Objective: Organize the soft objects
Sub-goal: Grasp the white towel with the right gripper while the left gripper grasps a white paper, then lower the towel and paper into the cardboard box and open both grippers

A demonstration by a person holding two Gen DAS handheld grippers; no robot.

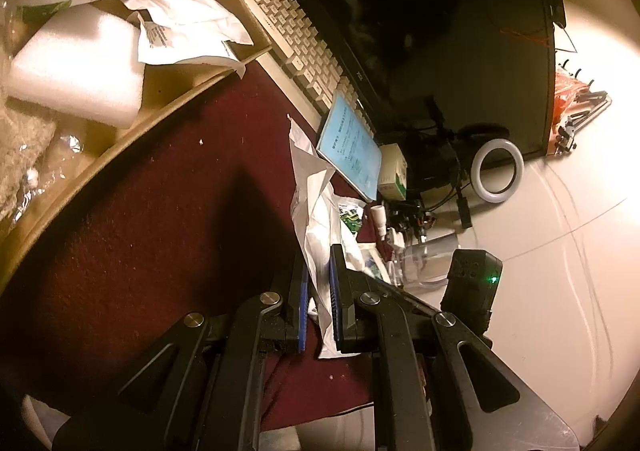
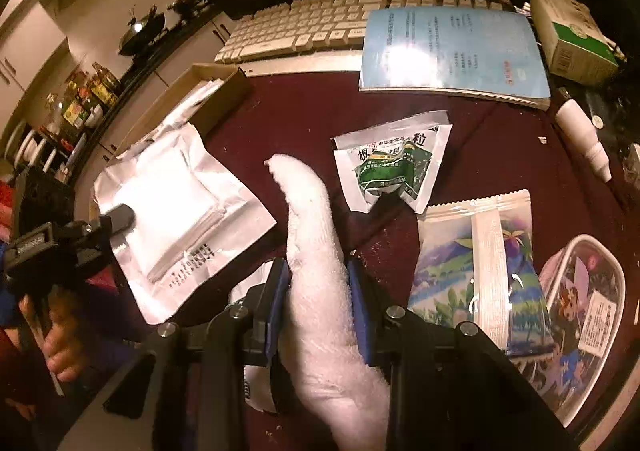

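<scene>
A: Evidently, two soft things are being gripped at once. A flat foil pouch (image 2: 176,211) is pinched by the left claw (image 1: 318,299) at its near left edge, so that it hangs clear of the dark red bench (image 1: 160,211) instead of being dragged across it.

B: And the rolled white cloth (image 2: 320,271)?

A: It is squeezed between the blue pads (image 2: 360,315) of the right claw (image 2: 316,307), near the roll's middle, probably so that neither end droops far. Its free tip is pointed toward the far side.

B: Where might they be taken?

A: A cardboard box (image 1: 132,139) at the far left is already filled with a foam block (image 1: 76,71) and crumpled wrappers (image 1: 168,15), so it is judged to be the collecting place. A green sachet (image 2: 392,163) and a printed snack bag (image 2: 476,271) are left lying on the bench to the right.

B: How are the hands posed?

A: The right claw is tilted steeply downward; the left is held shallower, angled toward the box. A bare hand (image 2: 60,339) is seen under the left tool's handle.
</scene>
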